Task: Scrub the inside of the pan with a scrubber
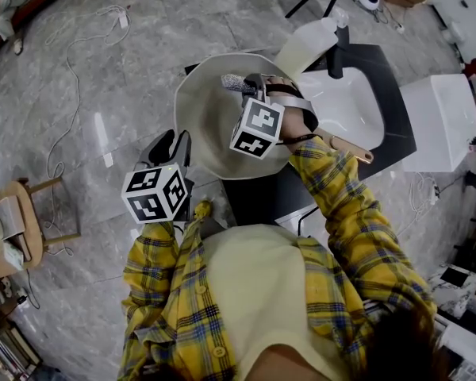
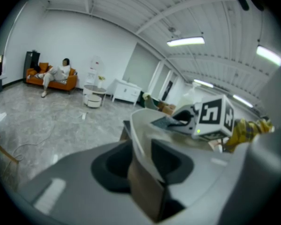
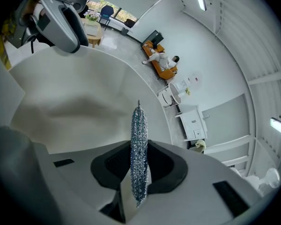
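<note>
My left claw (image 2: 141, 161) pinches the pan (image 1: 209, 129) rim at eight o'clock — my right claw (image 3: 139, 172) grips the scrubber (image 3: 139, 135) inside it, toward twelve.

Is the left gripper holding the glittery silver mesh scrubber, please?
No, the left gripper is shut on the rim of the cream round pan; the glittery silver mesh scrubber sits in the right gripper.

No readable words, numbers or brands. The marker cube (image 1: 155, 194) beside the pan (image 1: 206, 109) and the second cube (image 1: 258, 128) over it show only black-and-white patterns.
</note>
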Available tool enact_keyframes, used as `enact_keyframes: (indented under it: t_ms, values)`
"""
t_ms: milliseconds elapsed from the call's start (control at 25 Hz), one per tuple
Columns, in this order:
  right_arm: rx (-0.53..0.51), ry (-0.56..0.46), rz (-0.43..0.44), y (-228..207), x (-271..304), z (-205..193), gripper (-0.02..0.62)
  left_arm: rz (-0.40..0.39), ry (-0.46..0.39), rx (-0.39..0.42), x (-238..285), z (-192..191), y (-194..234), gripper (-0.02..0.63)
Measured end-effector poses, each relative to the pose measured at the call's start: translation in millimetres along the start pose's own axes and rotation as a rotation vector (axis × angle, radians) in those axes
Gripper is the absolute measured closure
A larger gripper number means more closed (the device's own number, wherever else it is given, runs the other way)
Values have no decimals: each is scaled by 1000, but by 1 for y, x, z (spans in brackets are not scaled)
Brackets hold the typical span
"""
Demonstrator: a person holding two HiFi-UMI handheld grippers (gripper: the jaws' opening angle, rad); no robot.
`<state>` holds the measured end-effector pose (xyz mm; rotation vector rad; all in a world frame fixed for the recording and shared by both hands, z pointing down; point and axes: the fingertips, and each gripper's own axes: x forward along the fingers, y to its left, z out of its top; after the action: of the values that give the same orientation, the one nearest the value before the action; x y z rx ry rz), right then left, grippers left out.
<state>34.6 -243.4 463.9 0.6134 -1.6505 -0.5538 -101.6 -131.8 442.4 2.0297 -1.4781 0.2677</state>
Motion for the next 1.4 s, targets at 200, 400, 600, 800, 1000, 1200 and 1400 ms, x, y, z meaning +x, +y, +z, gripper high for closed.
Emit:
enact_keyframes:
  t_ms: [200, 400, 600, 800, 1000, 1200, 1400]
  values:
    - [8, 48, 26, 9, 8, -1, 514, -15, 4, -1, 0, 0, -2, 479]
    - [29, 65, 44, 15, 15, 4, 514, -26, 15, -4, 1, -3, -3, 479]
    - [22, 41, 83, 27, 16, 11, 514, -38, 23, 2, 2, -5, -7, 479]
    - [-35, 5, 131, 40, 13, 18, 514, -37, 24, 4, 2, -5, -7, 479]
    - [-88, -38, 166, 53, 7, 25, 514, -34, 24, 6, 2, -6, -8, 479]
    - [-123, -83, 208, 66, -2, 33, 514, -34, 23, 8, 2, -6, -7, 479]
    - [-171, -106, 253, 79, -13, 39, 514, -36, 24, 9, 1, -6, -7, 479]
